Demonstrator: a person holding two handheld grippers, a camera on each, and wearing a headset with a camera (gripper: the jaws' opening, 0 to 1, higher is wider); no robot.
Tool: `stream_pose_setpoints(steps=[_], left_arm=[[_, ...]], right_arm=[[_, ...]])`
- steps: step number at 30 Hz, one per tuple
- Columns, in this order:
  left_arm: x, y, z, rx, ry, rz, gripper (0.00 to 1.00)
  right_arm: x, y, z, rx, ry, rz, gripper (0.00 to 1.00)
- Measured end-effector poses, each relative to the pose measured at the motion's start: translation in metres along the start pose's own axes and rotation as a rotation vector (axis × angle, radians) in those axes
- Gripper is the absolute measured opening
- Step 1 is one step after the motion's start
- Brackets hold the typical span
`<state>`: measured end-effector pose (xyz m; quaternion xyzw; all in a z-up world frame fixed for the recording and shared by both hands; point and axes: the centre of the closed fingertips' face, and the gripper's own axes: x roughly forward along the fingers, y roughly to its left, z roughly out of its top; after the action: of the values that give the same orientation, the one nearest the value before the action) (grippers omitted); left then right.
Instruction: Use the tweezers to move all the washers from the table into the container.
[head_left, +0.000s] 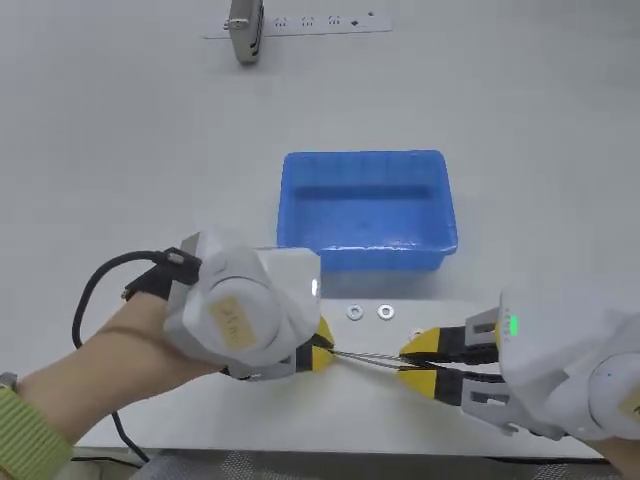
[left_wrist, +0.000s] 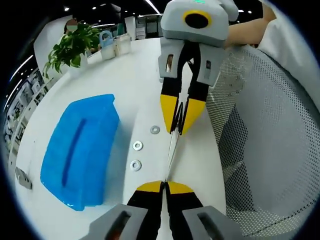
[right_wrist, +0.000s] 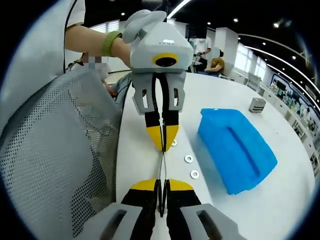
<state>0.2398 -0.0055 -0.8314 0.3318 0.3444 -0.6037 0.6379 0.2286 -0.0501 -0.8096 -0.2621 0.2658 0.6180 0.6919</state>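
Observation:
Thin metal tweezers (head_left: 365, 357) lie level just above the white table, spanning both grippers. My left gripper (head_left: 325, 355) is shut on one end, its yellow tips pressed together (left_wrist: 165, 186). My right gripper (head_left: 402, 362) faces it and is shut on the other end (right_wrist: 161, 186). Three small steel washers (head_left: 354, 312) (head_left: 386, 312) (head_left: 417, 333) lie on the table just beyond the tweezers, in a row in the left gripper view (left_wrist: 137, 145). The blue container (head_left: 366, 210) stands behind them, with nothing visible inside.
A white power strip (head_left: 300, 22) and a small grey adapter (head_left: 243, 30) sit at the far edge. The table's front edge (head_left: 330, 445) runs just below the grippers. A mesh chair (left_wrist: 260, 125) stands close behind. A black cable (head_left: 95, 290) loops from the left gripper.

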Motion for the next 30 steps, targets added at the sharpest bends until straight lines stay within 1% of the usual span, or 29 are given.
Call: stream_pose_setpoints(steps=[1, 3, 5, 6, 8, 10, 12, 14, 15, 16, 17, 20, 24, 25, 28, 30], left_arm=[[0.000, 0.001, 0.003, 0.016, -0.011, -0.001, 0.00], [-0.001, -0.002, 0.003, 0.050, -0.007, -0.017, 0.00], [-0.005, -0.004, 0.005, 0.053, -0.010, -0.015, 0.00], [-0.009, -0.005, 0.007, 0.055, -0.015, -0.013, 0.00], [-0.020, -0.005, 0.014, 0.060, -0.041, 0.002, 0.00], [-0.034, -0.008, 0.025, 0.056, -0.086, 0.006, 0.00], [-0.047, -0.010, 0.036, 0.058, -0.115, 0.010, 0.00], [-0.055, -0.014, 0.046, 0.066, -0.136, 0.010, 0.00], [-0.061, -0.016, 0.056, 0.074, -0.159, 0.008, 0.00], [-0.064, -0.017, 0.063, 0.081, -0.173, 0.010, 0.00], [-0.066, -0.018, 0.067, 0.092, -0.161, 0.017, 0.00], [-0.068, -0.019, 0.079, 0.116, -0.166, 0.015, 0.00], [-0.069, -0.020, 0.099, 0.120, -0.192, -0.001, 0.00], [-0.069, -0.021, 0.102, 0.120, -0.195, -0.005, 0.00], [-0.067, -0.023, 0.109, 0.135, -0.183, -0.010, 0.00], [-0.066, -0.024, 0.114, 0.139, -0.185, -0.017, 0.00]], right_arm=[[0.000, 0.000, -0.001, 0.002, 0.003, 0.000, 0.02], [0.000, 0.001, -0.003, 0.008, 0.009, 0.001, 0.02], [-0.001, 0.001, -0.004, 0.011, 0.011, 0.004, 0.02], [-0.001, 0.002, -0.004, 0.011, 0.011, 0.005, 0.03], [-0.002, 0.001, -0.005, 0.010, 0.013, 0.001, 0.03], [-0.004, 0.000, -0.004, 0.015, 0.010, -0.003, 0.03], [-0.005, 0.001, -0.002, 0.019, -0.001, -0.002, 0.03], [-0.005, 0.003, 0.001, 0.014, -0.007, 0.001, 0.03], [-0.005, 0.004, 0.002, 0.008, -0.010, 0.003, 0.03], [-0.005, 0.005, 0.004, 0.007, -0.014, 0.003, 0.03], [-0.007, 0.005, 0.007, 0.006, -0.024, -0.003, 0.03], [-0.011, 0.004, 0.009, 0.024, -0.041, -0.012, 0.03], [-0.016, 0.004, 0.011, 0.042, -0.058, -0.020, 0.04], [-0.016, 0.004, 0.011, 0.043, -0.060, -0.022, 0.04], [-0.016, 0.004, 0.011, 0.044, -0.063, -0.029, 0.04], [-0.015, 0.004, 0.013, 0.051, -0.071, -0.027, 0.05]])
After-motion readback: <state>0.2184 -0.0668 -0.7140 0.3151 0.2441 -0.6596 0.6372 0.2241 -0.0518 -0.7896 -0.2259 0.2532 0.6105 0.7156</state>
